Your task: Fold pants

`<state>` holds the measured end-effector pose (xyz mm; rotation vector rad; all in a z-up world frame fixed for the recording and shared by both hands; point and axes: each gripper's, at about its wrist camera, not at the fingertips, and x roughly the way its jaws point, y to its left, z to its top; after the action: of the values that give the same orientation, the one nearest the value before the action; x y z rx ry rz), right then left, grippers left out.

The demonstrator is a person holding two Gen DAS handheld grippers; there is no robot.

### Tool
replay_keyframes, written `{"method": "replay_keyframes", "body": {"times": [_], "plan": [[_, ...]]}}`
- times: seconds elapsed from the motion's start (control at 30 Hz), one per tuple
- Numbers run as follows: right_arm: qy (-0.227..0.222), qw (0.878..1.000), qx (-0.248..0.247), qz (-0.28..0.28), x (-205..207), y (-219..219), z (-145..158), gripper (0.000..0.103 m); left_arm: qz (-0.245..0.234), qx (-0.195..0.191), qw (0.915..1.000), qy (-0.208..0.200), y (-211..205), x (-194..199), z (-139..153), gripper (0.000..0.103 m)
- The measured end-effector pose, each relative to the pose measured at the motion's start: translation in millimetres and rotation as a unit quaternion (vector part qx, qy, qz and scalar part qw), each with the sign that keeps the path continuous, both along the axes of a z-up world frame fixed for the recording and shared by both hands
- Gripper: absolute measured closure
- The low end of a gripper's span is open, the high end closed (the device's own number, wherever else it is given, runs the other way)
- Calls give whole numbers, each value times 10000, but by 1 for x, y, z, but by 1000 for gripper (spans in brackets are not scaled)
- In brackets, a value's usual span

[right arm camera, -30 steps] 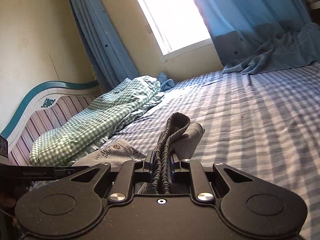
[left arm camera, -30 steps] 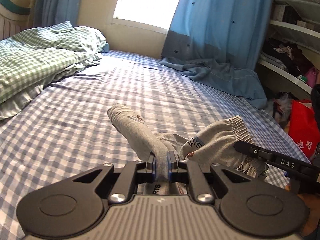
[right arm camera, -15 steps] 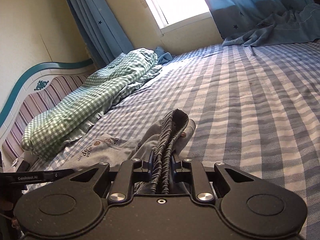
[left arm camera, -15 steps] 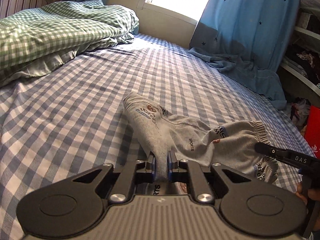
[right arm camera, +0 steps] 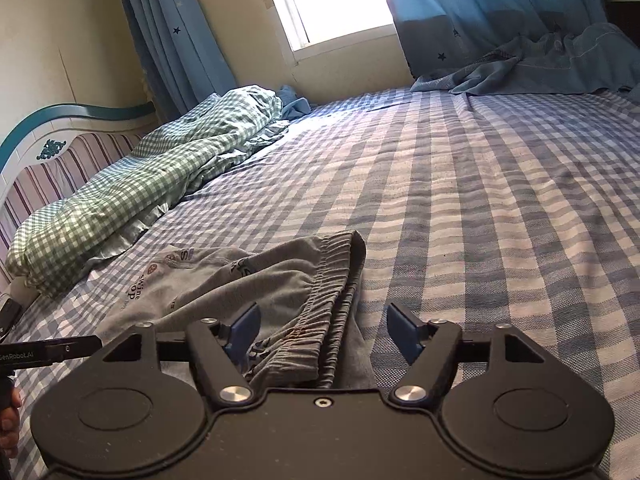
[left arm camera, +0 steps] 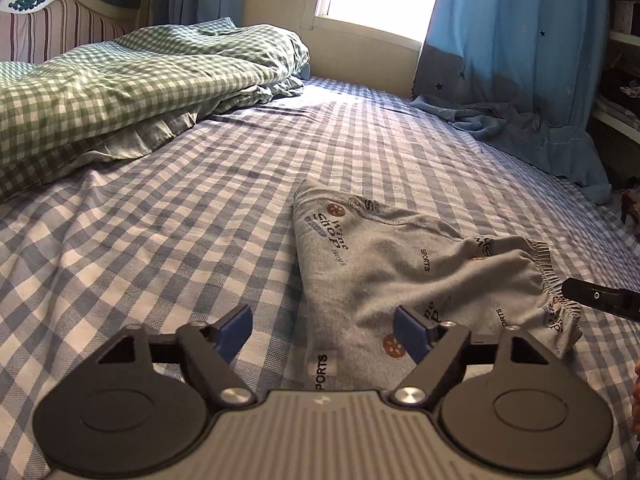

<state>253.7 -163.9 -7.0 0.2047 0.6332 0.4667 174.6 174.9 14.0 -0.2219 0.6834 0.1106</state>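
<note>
Grey printed pants (left arm camera: 400,272) lie folded on the blue checked bed sheet (left arm camera: 160,240). My left gripper (left arm camera: 324,330) hovers low over their near leg end, its jaws opening wide; the cloth lies between the blue pads (left arm camera: 408,332) without being pressed. In the right wrist view the same pants (right arm camera: 248,280) show their elastic waistband (right arm camera: 332,292) running up between the fingers. My right gripper (right arm camera: 322,330) is over that waistband, jaws opening, pads off the fabric. The tip of each gripper shows at the edge of the other's view.
A green checked duvet (left arm camera: 120,88) is heaped at the left by the striped headboard (right arm camera: 48,168). A blue curtain (left arm camera: 520,80) drapes onto the far right of the bed under the window. Shelves with clothes (left arm camera: 624,92) stand at the right edge.
Both grippers were shut on the pants and have let go, jaws now wide apart. Both sank toward the bed, and the pants have dropped flat onto the sheet.
</note>
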Motion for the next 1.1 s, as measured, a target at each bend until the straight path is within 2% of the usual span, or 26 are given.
{"method": "replay_keyframes", "body": {"times": [0.13, 0.2, 0.3, 0.53, 0.77, 0.9, 1.1], "plan": [[-278, 9996, -82, -15, -14, 1, 11, 9, 6, 190, 9994, -276, -7, -13, 16, 5], [-499, 9987, -118, -19, -25, 2, 20, 4, 16, 286, 9988, -395, -12, -21, 23, 2], [-815, 9965, -180, -1, -43, 3, 32, 1, 21, 414, 9976, -546, -19, -35, 32, 0], [-1391, 9898, -292, -83, -90, 4, 51, 1, -18, 537, 9954, -798, -32, -66, 45, 0], [-1867, 9803, -525, -373, -131, 3, 55, 1, -15, 545, 9931, -1035, -44, -93, 49, 0], [-2063, 9756, -595, -461, -149, 4, 55, 1, -48, 480, 9929, -1090, -50, -105, 46, 0], [-2203, 9717, -615, -595, -169, 4, 53, 1, -123, 588, 9921, -1098, -60, -115, 42, 0]]}}
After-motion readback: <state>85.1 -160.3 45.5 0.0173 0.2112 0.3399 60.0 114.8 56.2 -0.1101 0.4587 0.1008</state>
